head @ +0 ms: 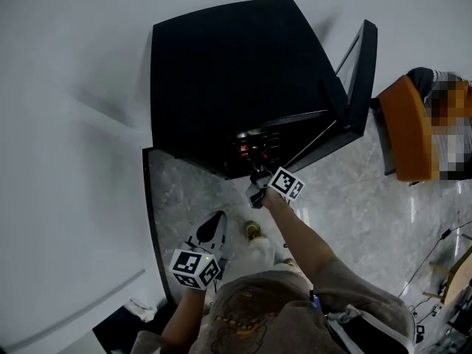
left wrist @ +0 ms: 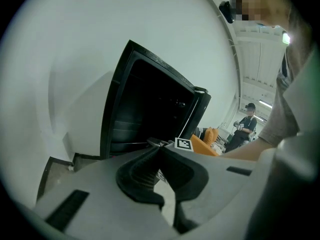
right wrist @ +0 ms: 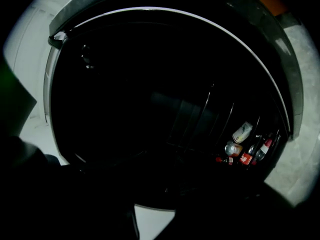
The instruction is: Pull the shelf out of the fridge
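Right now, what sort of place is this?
Likely a lab or office space, not a kitchen: a black fridge stands alone by a white wall, on marble-look floor, near an orange seat.

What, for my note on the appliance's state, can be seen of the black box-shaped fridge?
The black box-shaped fridge stands on the grey marbled floor against a white wall. Its casing looks matte and dark. Its door is swung wide open on the person's right. The unlit inside holds a wire shelf and several red-labelled bottles. The right gripper is at the opening. Whether it touches anything cannot be told.
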`<state>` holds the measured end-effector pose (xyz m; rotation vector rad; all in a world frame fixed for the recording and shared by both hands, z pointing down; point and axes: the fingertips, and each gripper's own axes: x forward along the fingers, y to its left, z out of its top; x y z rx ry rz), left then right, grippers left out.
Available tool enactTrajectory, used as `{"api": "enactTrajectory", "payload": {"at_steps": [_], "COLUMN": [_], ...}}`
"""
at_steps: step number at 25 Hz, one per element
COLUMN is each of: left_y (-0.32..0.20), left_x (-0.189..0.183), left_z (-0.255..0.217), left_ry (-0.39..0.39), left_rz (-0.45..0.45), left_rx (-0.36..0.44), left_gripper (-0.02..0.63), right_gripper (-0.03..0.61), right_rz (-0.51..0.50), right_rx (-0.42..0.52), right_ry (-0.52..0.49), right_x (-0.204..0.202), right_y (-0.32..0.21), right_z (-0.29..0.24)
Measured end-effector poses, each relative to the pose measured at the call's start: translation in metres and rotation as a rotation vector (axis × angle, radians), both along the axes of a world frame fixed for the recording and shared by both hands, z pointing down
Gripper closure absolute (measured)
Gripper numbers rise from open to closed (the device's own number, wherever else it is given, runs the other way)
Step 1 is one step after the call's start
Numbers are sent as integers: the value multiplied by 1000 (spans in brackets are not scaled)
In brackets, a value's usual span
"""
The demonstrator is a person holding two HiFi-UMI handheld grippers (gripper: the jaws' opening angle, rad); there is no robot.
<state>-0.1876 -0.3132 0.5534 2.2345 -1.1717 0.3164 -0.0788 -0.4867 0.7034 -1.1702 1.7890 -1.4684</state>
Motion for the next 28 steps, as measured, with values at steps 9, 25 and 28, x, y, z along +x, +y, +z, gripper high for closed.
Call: {"api": "enactTrajectory", "payload": {"at_steps": [9,25,28], "left_y": [-7,-3,-3], "left_x": [-16,-36,-36], "left_z": [17,34,35], "left_ry": [-18,-52,-57], "left_rz": [-7,-45,-49], "left_rx": [-34,-73,-75], "left_gripper": [607,607,607], "right_gripper": [422,425,472], "right_rz": [75,215,240], "right_rx": [-73,-98,-102], "right_ry": [-11,-91,-112], "right_x": [0,10,15], "right_y": [-44,-98,-102], "right_z": [48,70,73]}}
